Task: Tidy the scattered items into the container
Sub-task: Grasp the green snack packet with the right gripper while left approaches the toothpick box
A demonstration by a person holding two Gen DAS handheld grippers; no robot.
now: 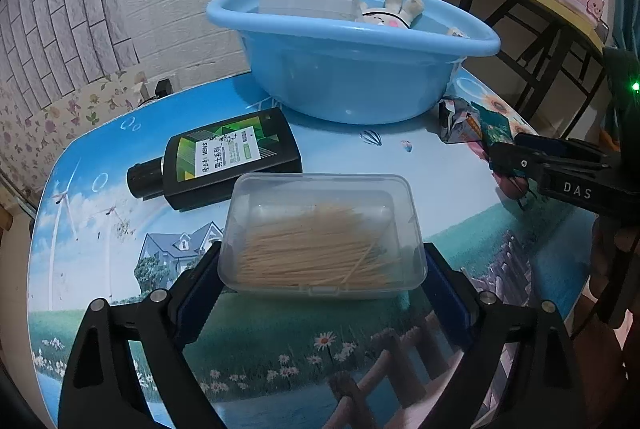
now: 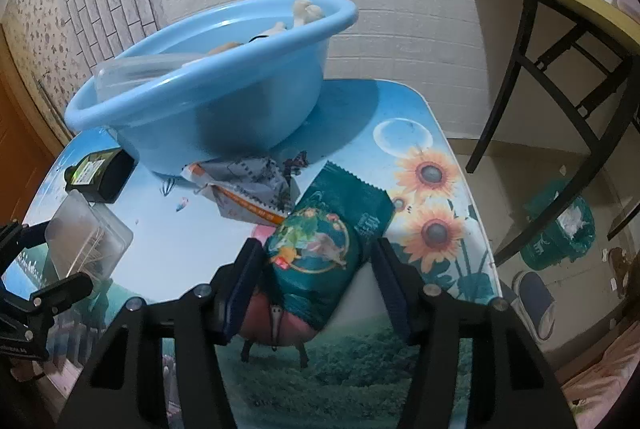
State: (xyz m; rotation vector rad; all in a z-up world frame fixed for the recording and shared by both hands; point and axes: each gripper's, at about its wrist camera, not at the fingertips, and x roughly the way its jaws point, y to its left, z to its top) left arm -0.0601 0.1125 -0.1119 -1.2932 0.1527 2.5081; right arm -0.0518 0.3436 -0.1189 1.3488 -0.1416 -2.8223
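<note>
On the picture-print table, the job looks roughly half done. At twelve o'clock the blue basin already holds a clear box and a small plush toy. Four things are left outside it.

Nearest me, at six o'clock in the left view, a clear toothpick box lies between the fingers of the left gripper. Those jaws stand wide; the pads sit right at the box's two ends, and I cannot tell whether they press on it. The box rests on the table, not lifted. At ten o'clock from it lies a black bottle, on its side, untouched, just beside the basin's foot.

Over at three o'clock, the right gripper is about half open around a green snack pouch. Its left pad is at the pouch's edge; on the right a gap shows, so I judge it not yet gripped. The pouch lies flat. Just past it, at eleven o'clock in the right view, a crumpled grey wrapper sits against the basin.

By my reckoning both hands must close, lift and carry to the basin, then come back for bottle and wrapper.
</note>
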